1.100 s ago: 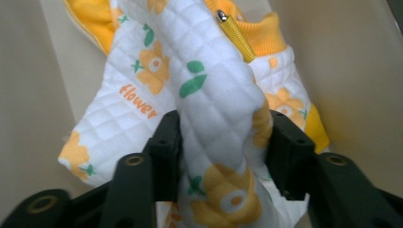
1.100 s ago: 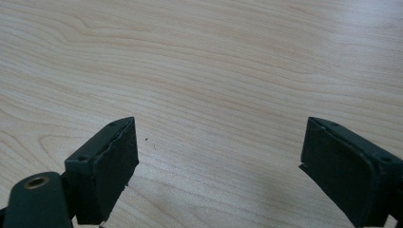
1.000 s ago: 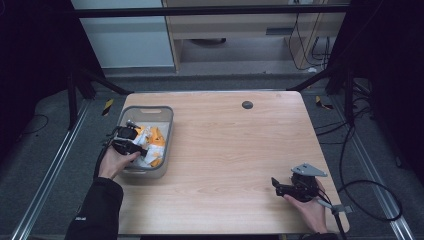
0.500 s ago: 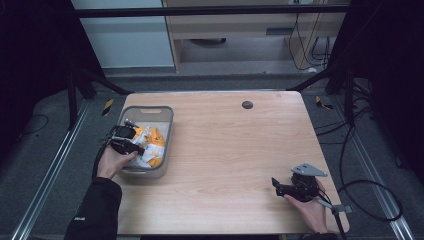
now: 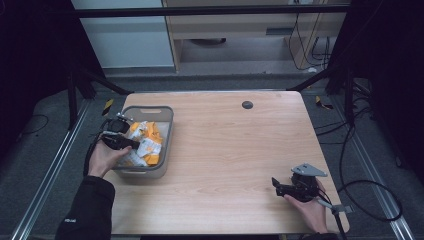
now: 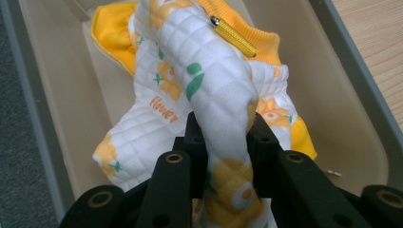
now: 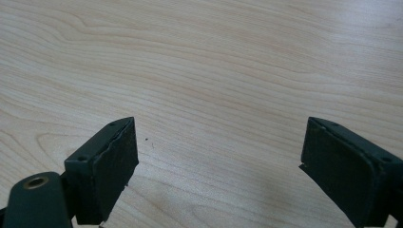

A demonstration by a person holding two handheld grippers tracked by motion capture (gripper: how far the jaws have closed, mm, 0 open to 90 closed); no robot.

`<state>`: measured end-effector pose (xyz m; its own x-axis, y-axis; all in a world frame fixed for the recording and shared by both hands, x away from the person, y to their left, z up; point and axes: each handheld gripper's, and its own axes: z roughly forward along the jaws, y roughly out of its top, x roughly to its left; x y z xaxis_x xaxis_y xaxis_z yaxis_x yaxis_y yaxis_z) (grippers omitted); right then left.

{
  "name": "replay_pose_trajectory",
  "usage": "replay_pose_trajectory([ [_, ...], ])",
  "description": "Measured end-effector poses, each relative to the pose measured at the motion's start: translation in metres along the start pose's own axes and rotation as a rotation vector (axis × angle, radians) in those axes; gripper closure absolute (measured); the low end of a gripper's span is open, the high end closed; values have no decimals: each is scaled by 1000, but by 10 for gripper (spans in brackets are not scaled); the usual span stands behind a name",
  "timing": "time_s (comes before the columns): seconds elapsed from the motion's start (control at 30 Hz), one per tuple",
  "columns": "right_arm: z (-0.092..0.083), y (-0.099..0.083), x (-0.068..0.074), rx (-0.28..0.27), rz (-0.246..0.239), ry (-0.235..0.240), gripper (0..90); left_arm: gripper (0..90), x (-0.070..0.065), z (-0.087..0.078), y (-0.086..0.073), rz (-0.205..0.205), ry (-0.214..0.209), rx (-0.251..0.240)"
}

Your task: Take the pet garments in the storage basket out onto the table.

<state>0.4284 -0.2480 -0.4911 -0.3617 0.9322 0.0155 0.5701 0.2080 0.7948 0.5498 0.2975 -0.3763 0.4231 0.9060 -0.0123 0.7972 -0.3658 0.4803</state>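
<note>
A white quilted garment [image 6: 199,71] with orange flowers and orange trim lies bunched in a grey bin [image 5: 150,108] at the table's left. My left gripper [image 6: 223,126] is shut on a fold of it, which rises between the two black jaws. In the high view this gripper [image 5: 131,143] reaches over the bin's left rim onto the garment [image 5: 148,146]. A small gold metal cylinder [image 6: 234,36] lies on the cloth near the top. My right gripper [image 5: 274,184] rests open near the table's front right, with bare wood between its jaws [image 7: 218,152].
The bin's beige inner walls [image 6: 57,76] close in on both sides of the garment. A small dark round disc [image 5: 247,104] sits at the back of the wooden table [image 5: 225,145]. Cables trail on the floor to the right.
The left gripper has risen a little in the bin with the garment fold in its jaws. The right hand has kept still.
</note>
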Motion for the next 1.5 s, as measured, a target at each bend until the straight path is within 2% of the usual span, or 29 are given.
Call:
replay_pose_trajectory([
  [0.47,0,0,0,0,5,2,119,741,-4,-27,6,17,1,-49],
  [0.9,0,0,0,-1,1,-1,119,741,-12,-47,14,66,7,-54],
  [1.13,0,0,0,-2,-1,-2,119,741,-16,-61,18,86,13,-73],
  [1.5,-2,1,0,-11,11,1,119,741,-28,-76,20,136,-5,-80],
])
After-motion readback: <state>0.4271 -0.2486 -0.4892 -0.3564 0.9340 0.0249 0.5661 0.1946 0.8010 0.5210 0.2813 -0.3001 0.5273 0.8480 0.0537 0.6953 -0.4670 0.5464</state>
